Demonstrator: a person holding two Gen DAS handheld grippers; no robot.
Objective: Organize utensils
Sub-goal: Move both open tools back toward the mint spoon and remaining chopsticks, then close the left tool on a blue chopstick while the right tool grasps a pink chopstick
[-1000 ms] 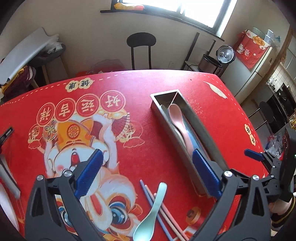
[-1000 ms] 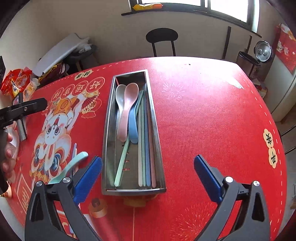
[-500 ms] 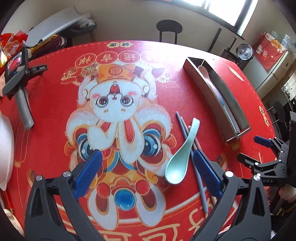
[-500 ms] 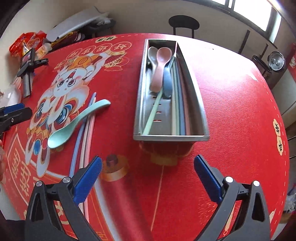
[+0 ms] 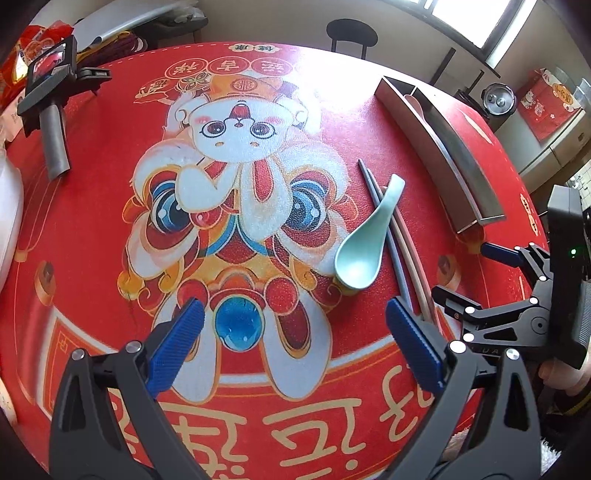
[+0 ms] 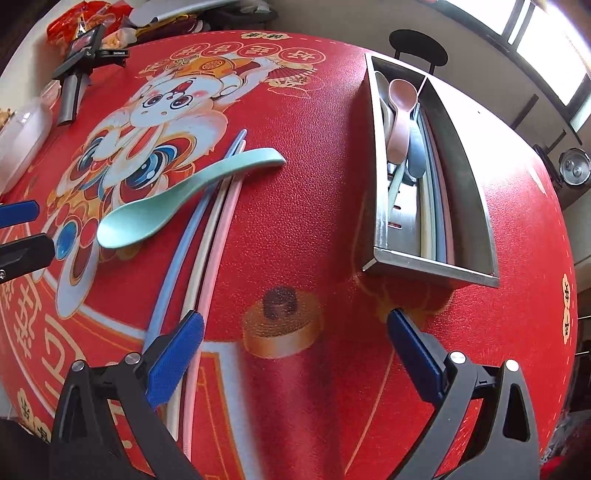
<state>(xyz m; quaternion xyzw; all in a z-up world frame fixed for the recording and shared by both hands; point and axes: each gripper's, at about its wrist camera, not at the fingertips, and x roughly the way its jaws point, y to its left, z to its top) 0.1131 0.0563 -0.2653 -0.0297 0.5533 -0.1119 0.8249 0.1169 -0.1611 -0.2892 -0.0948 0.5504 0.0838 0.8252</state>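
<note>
A mint green spoon [image 5: 364, 243] [image 6: 177, 194] lies across loose chopsticks [image 5: 391, 243] [image 6: 199, 258] on the red tablecloth. To their right stands a steel utensil tray [image 5: 448, 162] [image 6: 424, 260]. In it lie a pink spoon [image 6: 400, 114], a blue spoon [image 6: 415, 155], a grey spoon and several chopsticks. My left gripper [image 5: 295, 347] is open over the lion picture, the spoon just ahead of its right finger. My right gripper [image 6: 295, 350] is open near the table's front edge, its left finger over the chopstick ends. The right gripper [image 5: 517, 288] also shows at the left wrist view's right edge.
A phone on a small stand [image 5: 51, 99] [image 6: 79, 70] sits at the table's far left, with snack bags [image 6: 79, 16] behind it. A clear plastic container [image 6: 22, 136] lies at the left edge. A black chair [image 5: 351, 33] stands beyond the table.
Both grippers have drawn back toward the table's near edge and lower. The spoon and chopsticks now sit closer in both views. Nothing was picked up.
</note>
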